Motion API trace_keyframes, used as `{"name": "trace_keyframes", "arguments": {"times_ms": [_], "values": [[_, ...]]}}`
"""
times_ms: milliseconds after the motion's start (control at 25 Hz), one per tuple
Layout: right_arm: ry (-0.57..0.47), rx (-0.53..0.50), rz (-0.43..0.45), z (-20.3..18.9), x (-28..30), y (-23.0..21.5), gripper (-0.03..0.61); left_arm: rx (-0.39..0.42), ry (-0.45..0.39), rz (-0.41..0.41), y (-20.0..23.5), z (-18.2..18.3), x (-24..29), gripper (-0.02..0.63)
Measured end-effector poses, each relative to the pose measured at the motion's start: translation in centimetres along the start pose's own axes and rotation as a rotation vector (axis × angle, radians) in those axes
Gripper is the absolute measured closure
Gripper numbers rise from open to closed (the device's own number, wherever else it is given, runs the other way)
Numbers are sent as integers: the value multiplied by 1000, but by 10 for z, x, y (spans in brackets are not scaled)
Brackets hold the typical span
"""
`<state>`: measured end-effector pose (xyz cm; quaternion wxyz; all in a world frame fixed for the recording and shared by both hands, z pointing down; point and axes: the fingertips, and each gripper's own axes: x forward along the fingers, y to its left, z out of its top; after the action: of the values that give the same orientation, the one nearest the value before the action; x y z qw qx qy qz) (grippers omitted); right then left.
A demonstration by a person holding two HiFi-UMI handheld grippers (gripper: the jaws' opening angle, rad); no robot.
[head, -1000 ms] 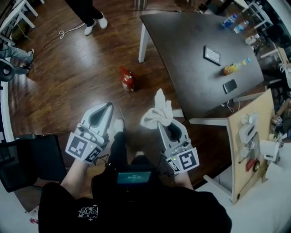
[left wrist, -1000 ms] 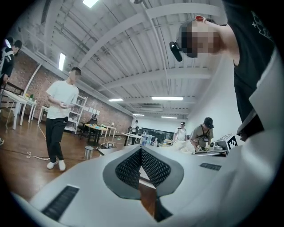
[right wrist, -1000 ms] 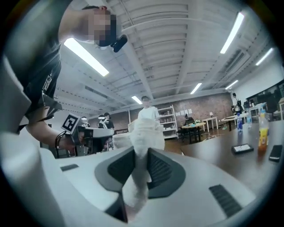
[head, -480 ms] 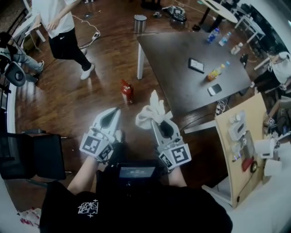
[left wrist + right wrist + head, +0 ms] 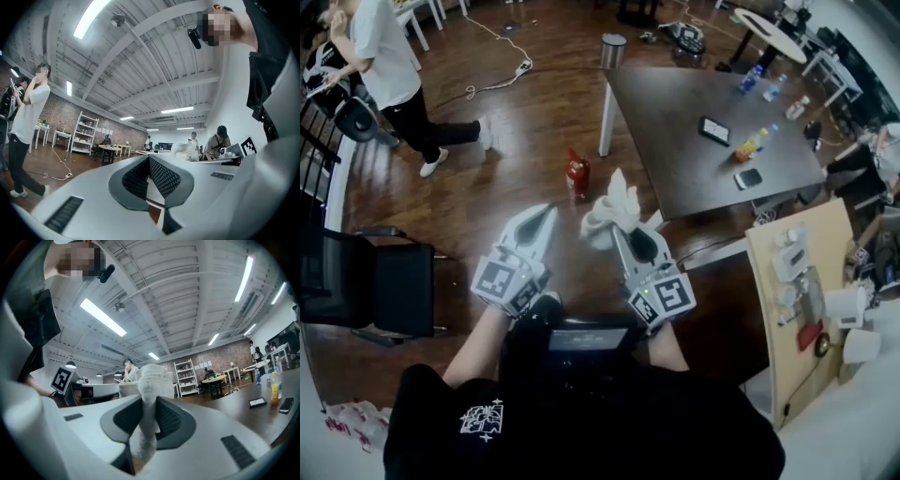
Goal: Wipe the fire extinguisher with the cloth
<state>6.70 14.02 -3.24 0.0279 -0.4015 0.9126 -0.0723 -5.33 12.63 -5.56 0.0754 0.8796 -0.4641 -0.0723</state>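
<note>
Held side by side and pointing forward, the left gripper [image 5: 547, 211] is clenched empty and the right gripper [image 5: 620, 232] grasps the white cloth [image 5: 609, 208]. The red fire extinguisher [image 5: 577, 175] stands on the floor [image 5: 478, 216] just ahead, apart from both.

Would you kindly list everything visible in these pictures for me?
fire extinguisher: one, red, on floor near table corner.
cloth: one, white, in right gripper.
table: one, dark grey, ahead right.
bottles: several, on table.
phones: two, dark, on table.
bin: one, silver, beyond table.
chair: one, black, left.
board: one, wooden, right.
person: one, white shirt, far left.
left gripper: one, white, shut, empty.
right gripper: one, white, shut on cloth.
</note>
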Motion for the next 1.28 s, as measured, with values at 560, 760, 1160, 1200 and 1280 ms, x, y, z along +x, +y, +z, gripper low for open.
{"name": "trace_keyframes", "arguments": {"times_ms": [560,760,1160,1200,1280], "values": [[4,-44,-75,4,27,31,486,-15,21,-21,24,10,-20,612],[-1,-61,-100,7,39,33,486,-16,22,-44,37,11,-21,612],[11,-68,-99,4,40,36,487,-8,39,-61,35,8,-13,612],[12,-70,-100,4,40,36,487,-8,33,-61,35,10,-13,612],[13,-78,-100,4,41,37,488,-9,24,-59,36,12,-14,612]]}}
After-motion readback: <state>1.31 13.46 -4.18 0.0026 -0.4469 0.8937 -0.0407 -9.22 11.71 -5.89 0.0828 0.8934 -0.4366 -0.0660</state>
